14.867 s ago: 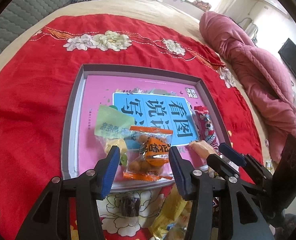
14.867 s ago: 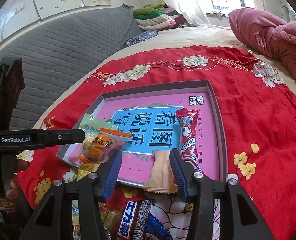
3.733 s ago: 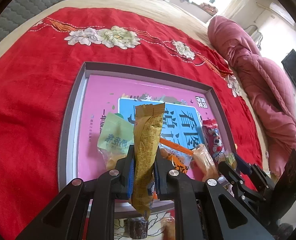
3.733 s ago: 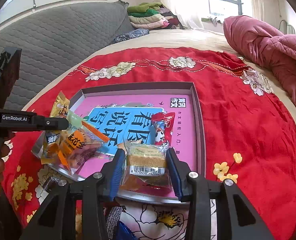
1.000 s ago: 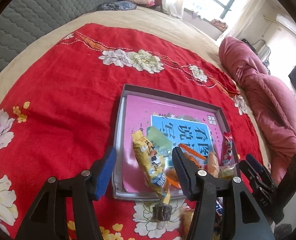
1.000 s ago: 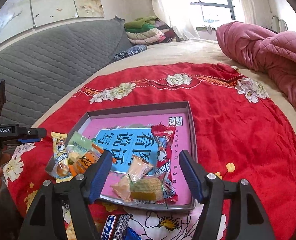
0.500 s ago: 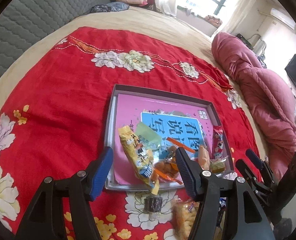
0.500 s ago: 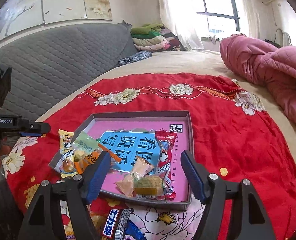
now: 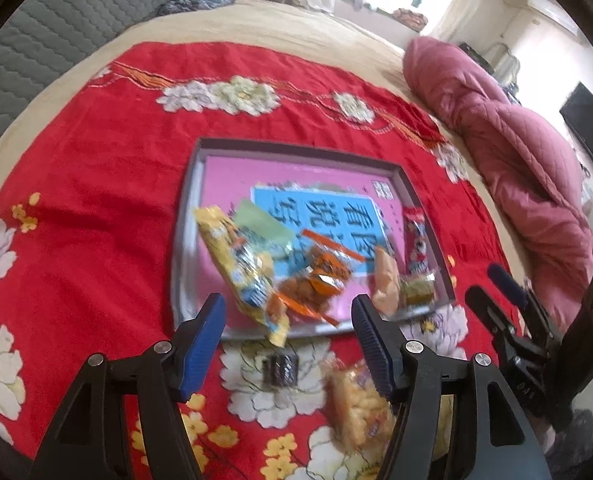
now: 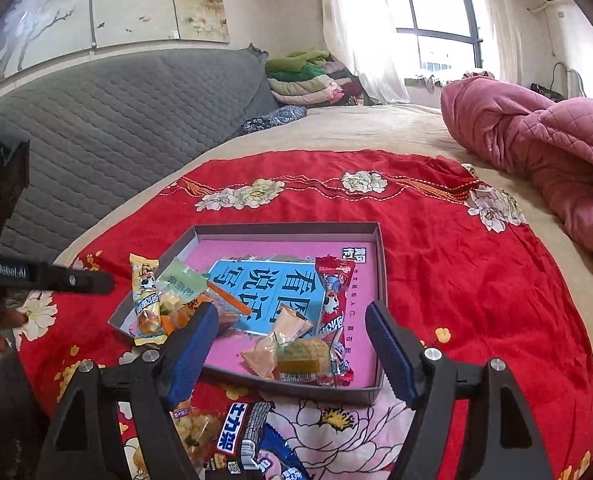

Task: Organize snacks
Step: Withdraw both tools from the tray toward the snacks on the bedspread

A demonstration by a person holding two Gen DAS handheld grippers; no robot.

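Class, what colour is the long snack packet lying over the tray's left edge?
Yellow packet, clearest in the left wrist view.

Red flowered cloth [image 9: 96, 208], pink-lined tray [image 9: 184, 248]

Glossy plastic snack wrappers [image 10: 332, 312] lie in a matt cardboard tray [image 10: 380, 256] on soft red embroidered cloth [image 10: 456, 280].

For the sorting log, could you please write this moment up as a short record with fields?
surface: red floral cloth on a bed
tray: grey box lid, pink printed sheet inside
in tray: yellow packet overhanging the near rim, green packet, orange packet, peach packet, green biscuit, red packet
outside tray: small dark packet, blue-black packet
left gripper: open, empty
right gripper: open, empty
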